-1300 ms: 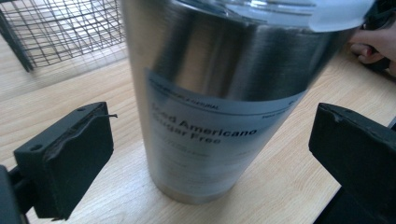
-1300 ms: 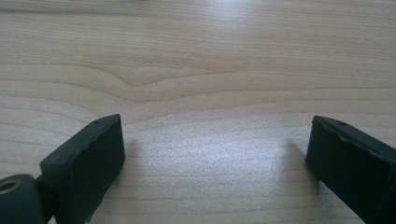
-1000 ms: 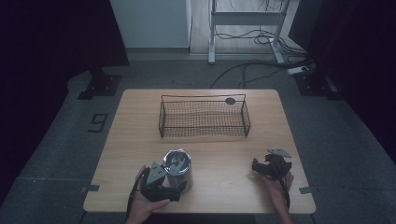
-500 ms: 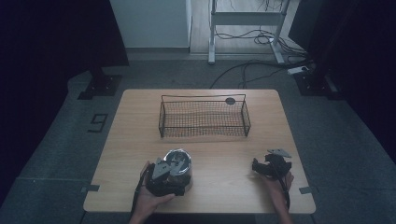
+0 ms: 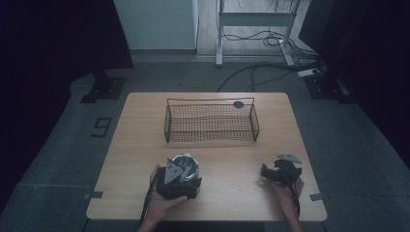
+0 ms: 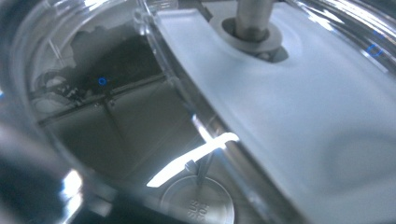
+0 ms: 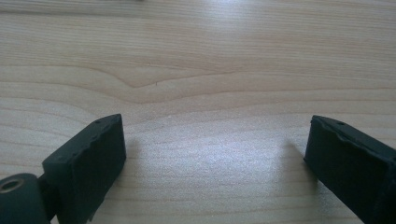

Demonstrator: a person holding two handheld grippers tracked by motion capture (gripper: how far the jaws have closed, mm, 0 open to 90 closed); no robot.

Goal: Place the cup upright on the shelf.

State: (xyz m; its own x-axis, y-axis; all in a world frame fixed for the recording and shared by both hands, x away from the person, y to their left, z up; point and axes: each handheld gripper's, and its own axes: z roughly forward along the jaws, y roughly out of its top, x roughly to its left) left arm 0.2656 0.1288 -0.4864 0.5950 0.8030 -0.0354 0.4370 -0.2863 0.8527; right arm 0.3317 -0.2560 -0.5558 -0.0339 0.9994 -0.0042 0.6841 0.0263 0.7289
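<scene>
High view: on the bench (image 5: 145, 145), a wire basket (image 5: 211, 122) sits at 12 o'clock. The left tool (image 5: 180, 170) covers a clear jar (image 5: 189, 163) at 7; jaw state unclear. Left gripper view: jar (image 6: 280, 93) pressed close. Right gripper view: right tool (image 7: 215, 154) gapes wide over bare wood.

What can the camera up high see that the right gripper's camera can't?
High view alone: the wire basket, the shiny round container under the left gripper, both hands, the floor. Right gripper view alone: its two black jaws up close, wide apart, nothing between them. Both: the right gripper and the wooden table.
</scene>
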